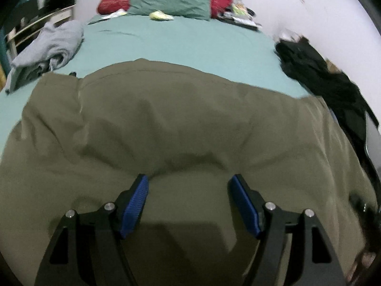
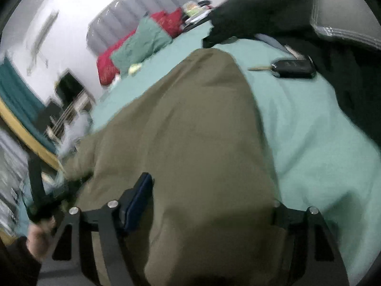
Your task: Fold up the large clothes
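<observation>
Both hand-held grippers are over the olive garment [image 1: 166, 124], which lies spread on the bed [image 1: 181, 45].

Left hand-held gripper [image 1: 188, 183] has its jaws apart. Its blue pads [image 1: 134, 205] are just above the cloth, and nothing is pinched between them.

Right hand-held gripper [image 2: 209, 190] is at the garment's edge. Cloth covers its right finger and fills the space between the jaws; whether the pads press on it, I cannot tell.

Near the pillows [image 1: 169, 0] is a small yellow thing. A grey garment [image 1: 47, 47] lies at the bed's left edge and black clothes [image 1: 323, 78] at the right. A car key [image 2: 293, 68] rests on the sheet beside the olive garment.
</observation>
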A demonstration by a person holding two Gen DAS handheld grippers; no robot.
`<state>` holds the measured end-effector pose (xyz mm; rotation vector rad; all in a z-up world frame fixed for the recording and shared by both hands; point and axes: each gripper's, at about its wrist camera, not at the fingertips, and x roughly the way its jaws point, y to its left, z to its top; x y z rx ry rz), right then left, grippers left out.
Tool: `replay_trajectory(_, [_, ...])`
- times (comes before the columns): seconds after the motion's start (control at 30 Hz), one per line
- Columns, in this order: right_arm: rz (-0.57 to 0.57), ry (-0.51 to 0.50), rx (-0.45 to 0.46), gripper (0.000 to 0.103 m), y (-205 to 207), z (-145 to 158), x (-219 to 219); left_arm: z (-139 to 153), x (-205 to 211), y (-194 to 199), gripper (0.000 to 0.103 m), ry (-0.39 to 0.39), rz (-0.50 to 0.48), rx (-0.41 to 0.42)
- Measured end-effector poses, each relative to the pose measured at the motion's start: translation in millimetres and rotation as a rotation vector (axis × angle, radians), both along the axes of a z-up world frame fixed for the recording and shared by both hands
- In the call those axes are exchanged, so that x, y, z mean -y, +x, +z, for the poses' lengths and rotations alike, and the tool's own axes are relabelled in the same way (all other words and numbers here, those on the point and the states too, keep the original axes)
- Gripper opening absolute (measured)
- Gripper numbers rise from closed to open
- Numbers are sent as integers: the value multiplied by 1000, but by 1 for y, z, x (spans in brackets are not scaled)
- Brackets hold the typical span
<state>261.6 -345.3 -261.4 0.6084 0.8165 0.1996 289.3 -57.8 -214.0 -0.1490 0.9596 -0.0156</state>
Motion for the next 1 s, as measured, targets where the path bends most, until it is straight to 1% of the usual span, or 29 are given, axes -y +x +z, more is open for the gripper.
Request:
replay_trajectory(0.07, [13, -5, -9, 72, 3, 1, -5, 6, -2, -11, 71, 17, -16, 8])
replay_trajectory(0.13, [75, 34, -3, 74, 7, 0, -14, 6, -4, -18, 71, 32, -24, 12])
replay_trajectory(0.17, [110, 58, 0, 74, 10, 0, -19, 2, -6, -19, 71, 29, -26, 5])
replay_trajectory(0.27, [173, 86, -1, 74, 16, -1, -27, -8, -7, -15, 72, 14, -22, -25])
replay_trajectory(0.33, [168, 109, 6, 73, 16, -2, -21, -9, -4, -12, 72, 23, 1, -39])
replay_trajectory(0.37, [148, 101, 11, 71, 15, -3, -19, -8, -3, -11, 72, 26, 11, -50])
replay_trajectory(0.4, [131, 82, 17, 71, 14, -4, -17, -8, -2, -10, 72, 24, 18, -56])
replay_trajectory(0.47, [105, 57, 26, 71, 13, -4, -17, -5, -2, -10, 72, -2, 26, -62])
replay_trajectory(0.5, [92, 52, 29, 72, 13, -4, -20, -5, -1, -10, 72, -1, 21, -60])
replay_trajectory(0.53, [75, 68, 33, 72, 12, -4, -22, -7, 1, -11, 72, 13, 13, -52])
replay_trajectory(0.57, [52, 134, 48, 72, 11, -7, -20, -9, 4, -12, 72, 28, 7, -39])
replay_trajectory(0.63, [66, 222, 63, 71, 12, -10, -15, -15, 8, -15, 72, 47, 10, -16])
replay_trajectory(0.7, [83, 314, 42, 41, 15, -17, -14, -17, 12, -15, 72, 73, 18, -8])
replay_trajectory(0.73, [83, 393, 24, 28, 15, -23, -13, -16, 13, -14, 72, 73, 28, -19])
replay_trajectory(0.77, [75, 401, 27, 24, 15, -22, -14, -15, 12, -12, 72, 56, 46, -44])
replay_trajectory(0.8, [79, 380, 32, 23, 16, -17, -16, -14, 11, -9, 72, 51, 50, -63])
replay_trajectory(0.87, [91, 363, 60, 20, 16, -2, -21, -12, 11, -4, 72, 53, 40, -98])
replay_trajectory(1.0, [96, 341, 139, 18, 10, 33, -31, -11, 10, -3, 72, 58, 2, -100])
